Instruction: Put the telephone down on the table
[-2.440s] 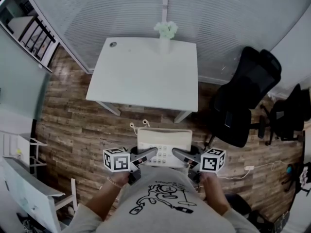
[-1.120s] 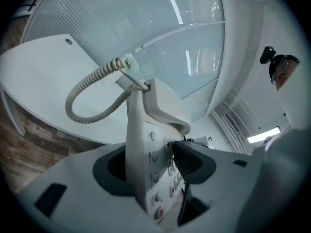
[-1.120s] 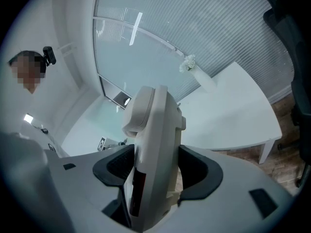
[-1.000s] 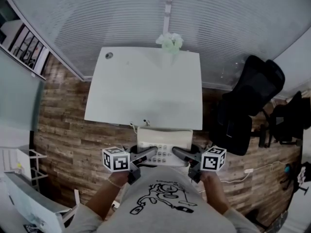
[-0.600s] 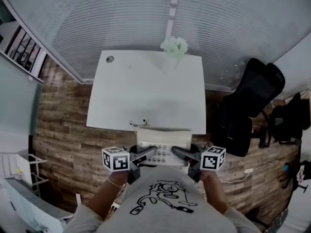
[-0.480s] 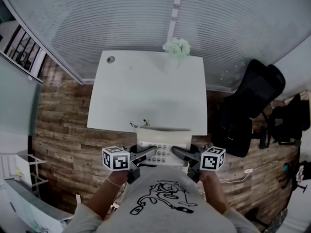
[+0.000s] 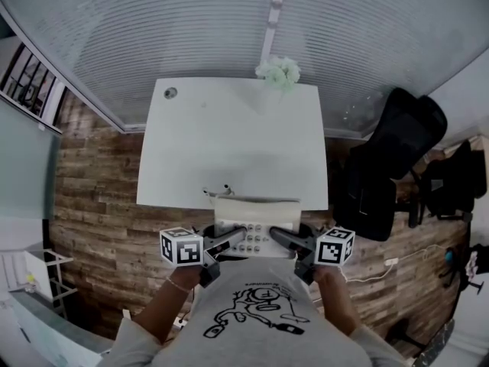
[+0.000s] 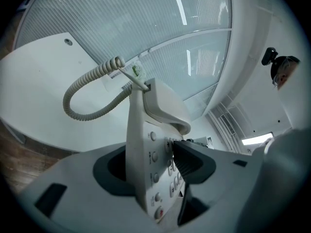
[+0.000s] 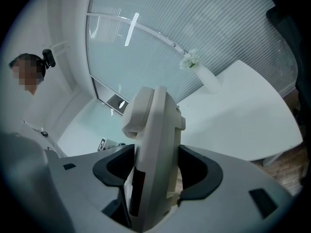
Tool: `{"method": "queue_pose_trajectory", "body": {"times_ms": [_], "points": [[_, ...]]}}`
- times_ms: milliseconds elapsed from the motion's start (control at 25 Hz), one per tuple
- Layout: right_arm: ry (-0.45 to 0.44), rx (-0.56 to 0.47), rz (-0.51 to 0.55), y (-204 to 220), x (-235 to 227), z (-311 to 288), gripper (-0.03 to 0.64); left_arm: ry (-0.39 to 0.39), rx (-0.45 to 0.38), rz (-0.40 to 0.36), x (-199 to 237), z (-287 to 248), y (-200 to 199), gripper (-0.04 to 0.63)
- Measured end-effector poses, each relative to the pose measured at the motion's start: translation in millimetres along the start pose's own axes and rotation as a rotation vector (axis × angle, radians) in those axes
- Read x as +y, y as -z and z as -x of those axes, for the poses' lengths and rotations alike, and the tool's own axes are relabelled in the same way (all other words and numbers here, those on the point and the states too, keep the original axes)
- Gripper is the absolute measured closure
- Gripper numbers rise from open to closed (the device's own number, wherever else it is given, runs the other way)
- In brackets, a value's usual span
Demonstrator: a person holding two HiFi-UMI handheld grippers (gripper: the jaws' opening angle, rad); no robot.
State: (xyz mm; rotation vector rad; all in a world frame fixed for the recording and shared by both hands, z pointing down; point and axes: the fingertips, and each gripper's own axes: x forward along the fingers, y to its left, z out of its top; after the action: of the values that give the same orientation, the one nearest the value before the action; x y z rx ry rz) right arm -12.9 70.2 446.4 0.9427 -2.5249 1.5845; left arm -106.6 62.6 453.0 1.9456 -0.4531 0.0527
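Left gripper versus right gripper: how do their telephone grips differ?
The left gripper clamps the telephone's left edge, one pad on its buttons; the right gripper clamps the right edge. The coiled cord sits nearer the left gripper than the right. Both are shut on it.

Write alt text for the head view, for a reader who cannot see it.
Seen from above, a person grips a pale telephone by its sides with the left gripper and right gripper, at the near edge of a white table. A flower vase stands at the table's far edge.
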Motion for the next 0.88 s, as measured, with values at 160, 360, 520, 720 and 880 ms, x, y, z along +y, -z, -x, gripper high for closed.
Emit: {"method": "queue_pose_trajectory", "body": {"times_ms": [160, 360, 520, 720, 880], "points": [[0.000, -0.005, 0.005, -4, 0, 0, 0.318, 0.004, 0.004, 0.001, -1, -3, -3, 0.359], [0.004, -0.008, 0.010, -12, -3, -1, 0.319, 0.006, 0.010, 0.003, 0, -7, -10, 0.359], [0.005, -0.011, 0.011, -16, -6, 0, 0.319, 0.008, 0.016, -0.001, 0, -11, -13, 0.359], [-0.003, -0.009, 0.007, -31, -17, 4, 0.319, 0.000, 0.013, 0.003, 0, -27, -22, 0.359], [-0.008, -0.007, 0.003, -43, -26, 4, 0.319, -0.004, 0.017, 0.012, 2, -38, -30, 0.360]]}}
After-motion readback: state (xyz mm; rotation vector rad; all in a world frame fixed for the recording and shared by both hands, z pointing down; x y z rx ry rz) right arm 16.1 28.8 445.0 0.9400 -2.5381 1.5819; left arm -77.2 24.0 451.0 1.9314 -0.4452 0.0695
